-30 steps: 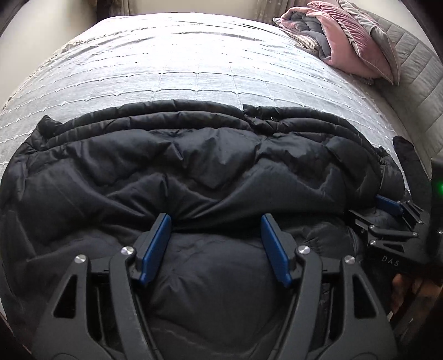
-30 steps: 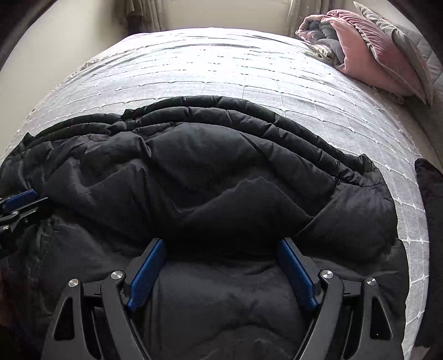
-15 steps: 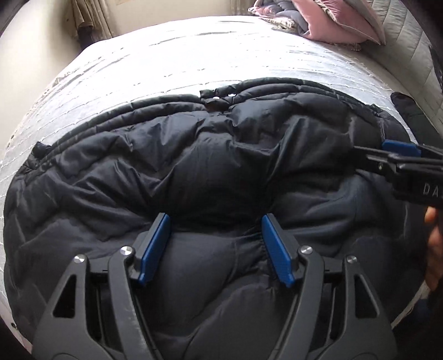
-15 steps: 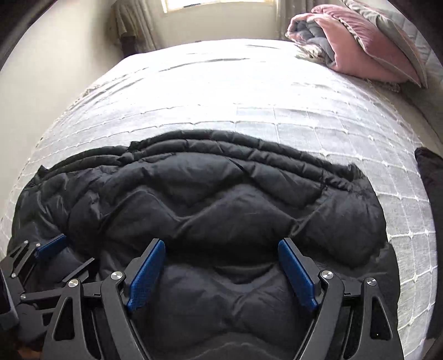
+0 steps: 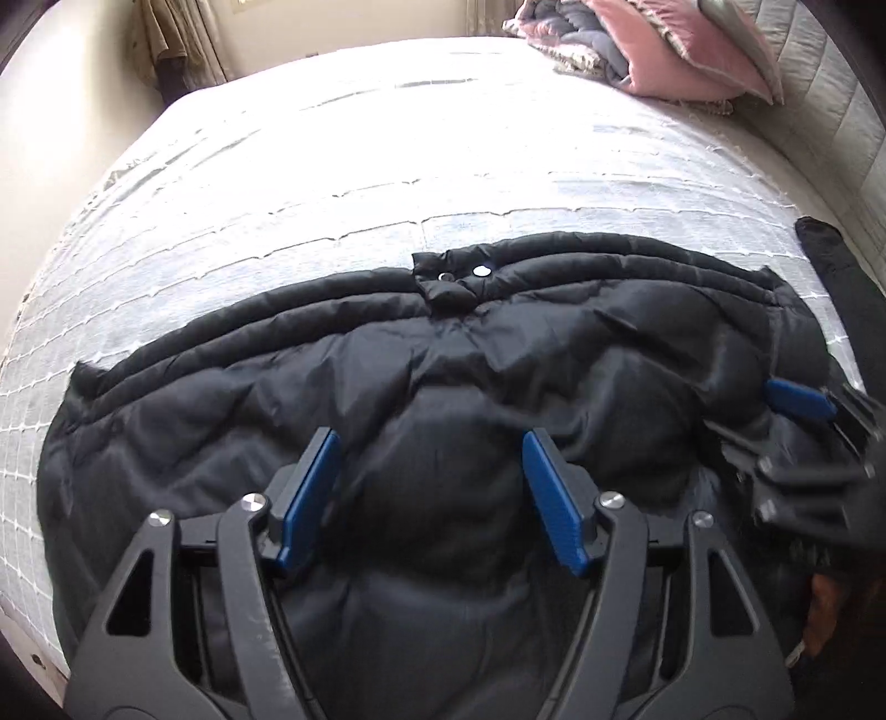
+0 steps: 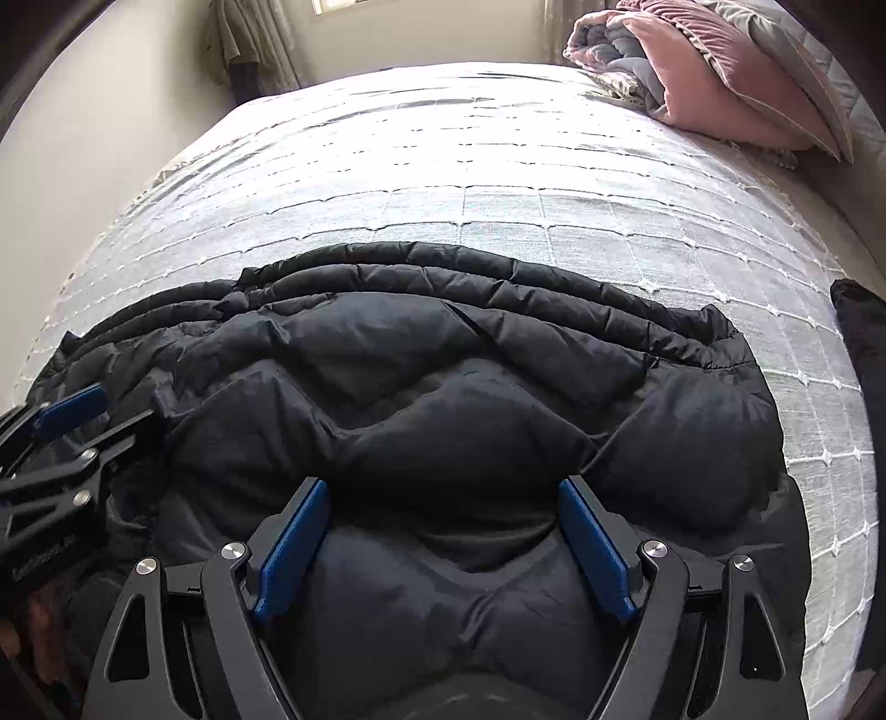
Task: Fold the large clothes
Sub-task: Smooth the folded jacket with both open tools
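A black puffer jacket (image 5: 498,354) lies bunched across the near part of the bed, with two snap buttons (image 5: 480,271) at its far edge. My left gripper (image 5: 429,443) is shut on a thick puffed fold at the jacket's near edge, which bulges between the blue pads. To its right, my right gripper (image 5: 764,426) grips the same near edge. In the right wrist view the jacket (image 6: 443,387) fills the gap of the right gripper (image 6: 443,490), pads pressed into the padding. The left gripper (image 6: 105,421) shows at the left edge.
The bed (image 5: 443,138) has a pale grey quilted cover, bare beyond the jacket. Pink and grey pillows and a folded blanket (image 6: 720,77) are stacked at the far right corner. A dark item (image 6: 858,332) lies at the right edge. A curtain (image 5: 177,50) hangs at the far left.
Both views have pulled back, showing more bed beyond the jacket. The left view shifted sideways and the snap buttons came into sight. Both grips on the jacket's near edge are unchanged.
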{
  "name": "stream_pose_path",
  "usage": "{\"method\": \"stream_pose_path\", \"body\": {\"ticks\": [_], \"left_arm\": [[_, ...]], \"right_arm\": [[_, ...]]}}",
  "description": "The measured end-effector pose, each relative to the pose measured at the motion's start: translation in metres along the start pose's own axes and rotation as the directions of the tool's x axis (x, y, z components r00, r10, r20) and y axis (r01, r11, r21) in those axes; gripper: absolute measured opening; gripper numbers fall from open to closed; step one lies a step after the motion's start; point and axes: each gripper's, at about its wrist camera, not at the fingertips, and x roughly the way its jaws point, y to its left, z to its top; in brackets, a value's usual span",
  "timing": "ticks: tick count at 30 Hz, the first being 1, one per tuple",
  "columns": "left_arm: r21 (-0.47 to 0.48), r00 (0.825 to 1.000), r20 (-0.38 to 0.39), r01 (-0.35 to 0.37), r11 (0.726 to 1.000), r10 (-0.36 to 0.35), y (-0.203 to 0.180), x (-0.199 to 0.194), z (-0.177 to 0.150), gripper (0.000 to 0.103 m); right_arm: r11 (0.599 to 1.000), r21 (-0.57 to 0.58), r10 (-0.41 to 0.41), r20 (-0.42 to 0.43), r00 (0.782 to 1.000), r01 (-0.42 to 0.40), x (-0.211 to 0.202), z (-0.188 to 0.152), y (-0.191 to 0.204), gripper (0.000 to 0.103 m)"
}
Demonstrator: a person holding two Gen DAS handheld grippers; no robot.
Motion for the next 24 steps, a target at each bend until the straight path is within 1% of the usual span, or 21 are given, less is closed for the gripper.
{"method": "stream_pose_path", "body": {"ticks": [2,3,6,9,12,14,15,17,18,20,21,24], "left_arm": [[-0.007,0.997,-0.060,-0.050,0.999,0.049,-0.004,0.027,0.006,0.070],[-0.014,0.996,-0.076,-0.052,0.999,0.051,-0.005,0.036,0.006,0.070],[-0.073,0.998,-0.052,-0.030,0.997,0.026,0.003,0.044,-0.001,0.070],[-0.088,0.998,-0.066,-0.017,0.996,0.012,0.006,0.042,-0.003,0.070],[-0.112,0.995,-0.094,0.003,0.994,-0.013,0.009,0.042,0.010,0.070],[-0.143,0.996,-0.084,0.005,0.990,-0.017,0.014,0.037,0.023,0.070],[-0.142,0.997,-0.080,-0.006,0.990,-0.006,0.015,0.037,0.030,0.070],[-0.130,0.996,-0.094,-0.019,0.991,0.007,0.013,0.045,0.044,0.070],[-0.129,0.994,-0.114,-0.016,0.992,0.001,0.012,0.053,0.049,0.070],[-0.128,0.984,-0.179,-0.011,0.992,-0.012,0.011,0.076,0.054,0.070],[-0.125,0.981,-0.191,-0.016,0.992,-0.008,0.011,0.082,0.054,0.071],[-0.154,0.985,-0.171,-0.028,0.988,0.001,0.009,0.085,0.050,0.071]], "right_arm": [[1.000,-0.023,-0.009,-0.002,1.000,0.009,0.002,-0.001,0.002,0.086],[0.999,-0.034,-0.011,-0.007,1.000,0.011,0.003,-0.003,0.004,0.087],[1.000,-0.030,-0.003,-0.018,1.000,0.002,0.006,-0.004,0.003,0.087],[0.999,-0.037,-0.012,-0.025,1.000,0.011,0.007,-0.004,0.006,0.088],[0.999,-0.036,-0.019,-0.033,0.999,0.018,0.007,-0.003,0.007,0.088],[1.000,-0.028,-0.015,-0.036,0.999,0.014,0.007,-0.003,0.006,0.088],[1.000,-0.027,-0.014,-0.037,0.999,0.013,0.007,-0.002,0.006,0.088],[1.000,-0.028,-0.015,-0.037,0.999,0.014,0.007,-0.003,0.006,0.088],[0.999,-0.030,-0.016,-0.038,0.999,0.015,0.008,-0.003,0.006,0.088],[0.999,-0.032,-0.015,-0.038,0.999,0.014,0.008,-0.003,0.007,0.088],[0.999,-0.035,-0.012,-0.044,0.999,0.010,0.008,-0.003,0.006,0.088],[0.999,-0.037,-0.012,-0.046,0.999,0.010,0.009,-0.003,0.007,0.089]]}}
